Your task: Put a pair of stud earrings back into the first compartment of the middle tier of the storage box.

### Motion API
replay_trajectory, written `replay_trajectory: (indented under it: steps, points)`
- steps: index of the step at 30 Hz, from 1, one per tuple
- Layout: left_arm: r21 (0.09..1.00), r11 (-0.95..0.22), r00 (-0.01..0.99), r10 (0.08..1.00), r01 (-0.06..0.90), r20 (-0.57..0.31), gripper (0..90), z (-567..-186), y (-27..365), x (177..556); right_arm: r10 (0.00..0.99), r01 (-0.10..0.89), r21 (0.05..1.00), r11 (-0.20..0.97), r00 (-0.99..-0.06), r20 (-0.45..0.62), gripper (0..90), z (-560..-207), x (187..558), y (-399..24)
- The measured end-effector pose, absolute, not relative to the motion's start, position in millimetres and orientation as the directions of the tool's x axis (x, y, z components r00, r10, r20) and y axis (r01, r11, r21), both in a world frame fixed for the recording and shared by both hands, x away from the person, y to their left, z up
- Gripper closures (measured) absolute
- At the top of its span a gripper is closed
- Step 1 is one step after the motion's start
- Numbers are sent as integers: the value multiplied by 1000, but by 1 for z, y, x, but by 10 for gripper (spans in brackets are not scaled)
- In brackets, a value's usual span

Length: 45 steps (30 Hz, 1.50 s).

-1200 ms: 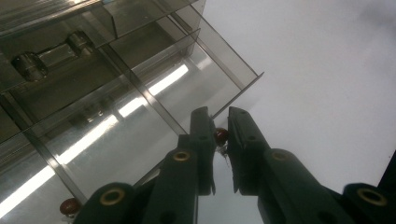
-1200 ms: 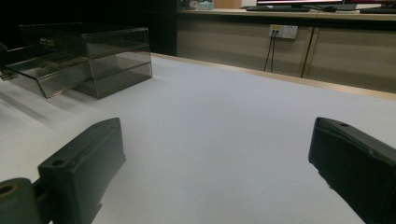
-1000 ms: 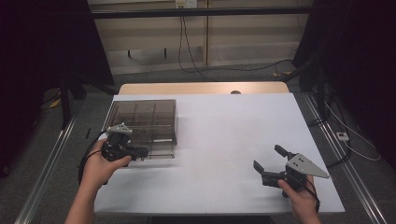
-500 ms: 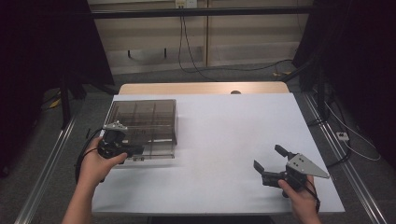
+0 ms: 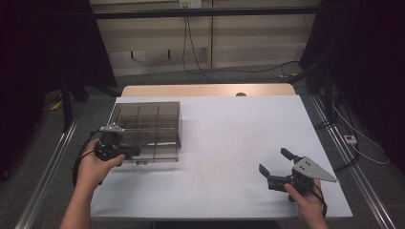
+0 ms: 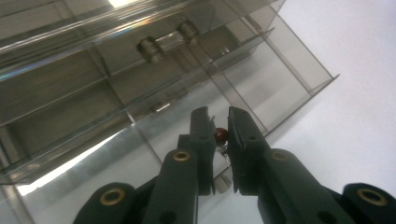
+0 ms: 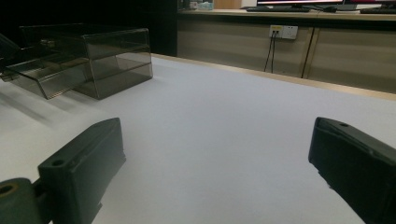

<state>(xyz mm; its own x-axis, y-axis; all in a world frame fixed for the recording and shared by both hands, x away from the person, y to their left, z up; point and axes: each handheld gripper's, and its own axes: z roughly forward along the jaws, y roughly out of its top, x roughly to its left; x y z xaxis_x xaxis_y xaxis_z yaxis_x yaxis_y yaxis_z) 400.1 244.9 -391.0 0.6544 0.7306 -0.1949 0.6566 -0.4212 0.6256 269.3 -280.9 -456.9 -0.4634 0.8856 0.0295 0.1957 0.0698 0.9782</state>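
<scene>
Gripping a small dark-red knob (image 6: 221, 135) between its nearly closed jaws, the left gripper (image 5: 125, 153) sits at the near left corner of the smoky clear drawer box (image 5: 148, 123), where a drawer (image 6: 140, 154) stands partly pulled out. The box lies on the left part of the white table (image 5: 229, 138). Well away from the box, on its right, the right gripper (image 5: 276, 168) rests with jaws spread wide, holding nothing.
</scene>
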Motion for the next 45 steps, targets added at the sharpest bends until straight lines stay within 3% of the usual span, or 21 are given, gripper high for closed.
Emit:
replay_trajectory:
  steps: [45]
  points:
    - [621, -387, 596, 787, 682, -163, 813, -399, 269, 409, 888, 198, 978, 63, -459, 36, 30, -456, 269, -282]
